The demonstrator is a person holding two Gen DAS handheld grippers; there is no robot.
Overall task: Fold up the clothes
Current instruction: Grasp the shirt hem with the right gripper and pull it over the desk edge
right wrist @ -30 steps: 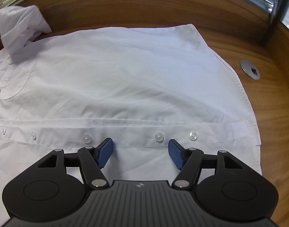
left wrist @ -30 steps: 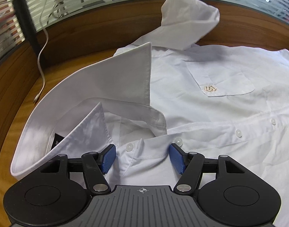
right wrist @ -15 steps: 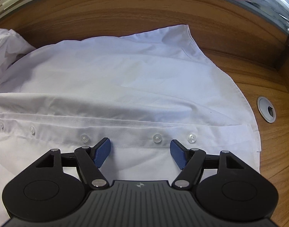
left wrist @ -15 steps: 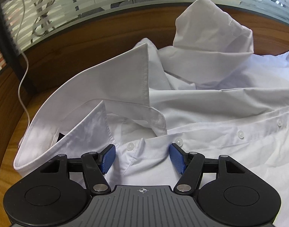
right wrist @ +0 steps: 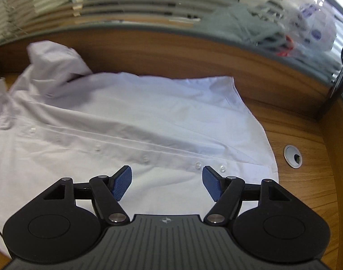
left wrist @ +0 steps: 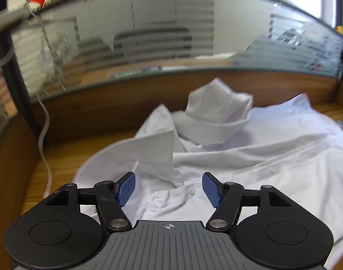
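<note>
Both pairs of blue-padded fingers stood spread with nothing between them. Our left gripper hung above the collar of the white dress shirt, its pads clear of the cloth, and our right gripper hung over the button placket near the hem, also holding nothing.

We saw the shirt lying front up on the wooden desk, still buttoned, with its body spread fairly flat toward the hem. The collar stood partly raised and open. Beyond it, one sleeve sat in a loose heap on the far shoulder, bunched rather than laid straight; from the right wrist view the same heap showed at the far left, blurred. Soft ridges ran across the chest along the placket. A white cable trailed down the desk's left side, apart from the shirt, and a round cable grommet sat in the desk just past the hem.

We judged the folding hardly begun. No clean crease or turned-over panel showed in either view: the sides were not brought in, the bottom was not folded up, and the visible sleeve still needed laying flat. The near sleeve was hidden below the grippers, so we could not tell its state. What remained, as we read it, was almost the whole fold: smoothing the chest, straightening the bunched sleeve, then turning in the sides and doubling the length.
</note>
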